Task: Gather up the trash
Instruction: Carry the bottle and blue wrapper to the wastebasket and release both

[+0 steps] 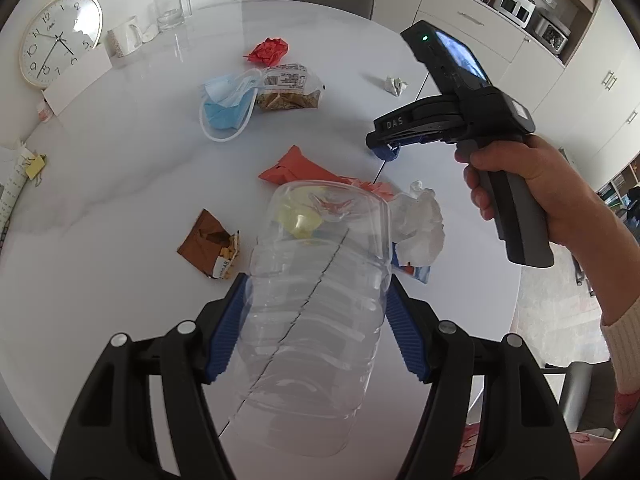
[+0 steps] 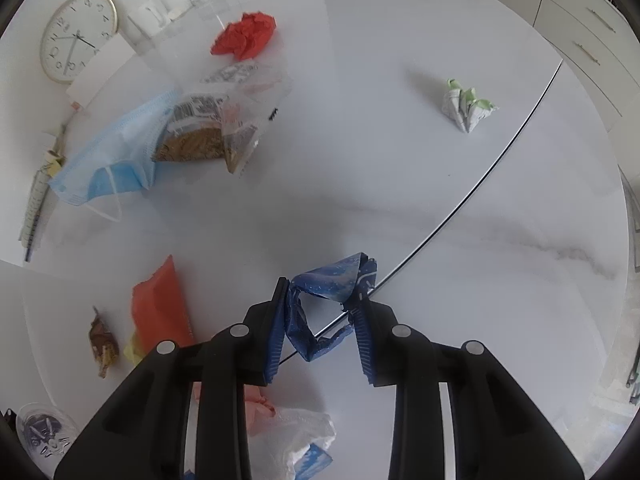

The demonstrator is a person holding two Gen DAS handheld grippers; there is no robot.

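Clear plastic fills the near view: the left gripper (image 1: 316, 320) pinches a bottle (image 1: 316, 300) across its ribbed body, the blue pads (image 1: 226, 324) pressed on either side. The bottle's long axis runs forward and away from the claw, its far end raised over the table (image 1: 120, 184). The right gripper (image 2: 322, 328) clamps a crumpled blue wrapper (image 2: 324, 304), which bridges the gap between its pads and hangs just above the table's seam.

Both claws look full, so I judge the coming move to be a drop-off rather than another pick; no bin shows in either view, so which way that lies cannot be told.

Just past the bottle lie an orange packet (image 1: 296, 164), a white tissue wad (image 1: 420, 224) and a brown wrapper (image 1: 208, 244), the last off to the left and nearer the left claw. Further out sit a blue mask (image 2: 108, 160) overlapping a clear snack bag (image 2: 208, 132), then a red paper ball (image 2: 244, 36). A small green-and-white scrap (image 2: 466, 104) lies alone well to the right, nearer the right claw. At the far rim stand a clock (image 1: 60, 40) and glassware (image 1: 170, 10), which are not trash and could be knocked on a long reach.
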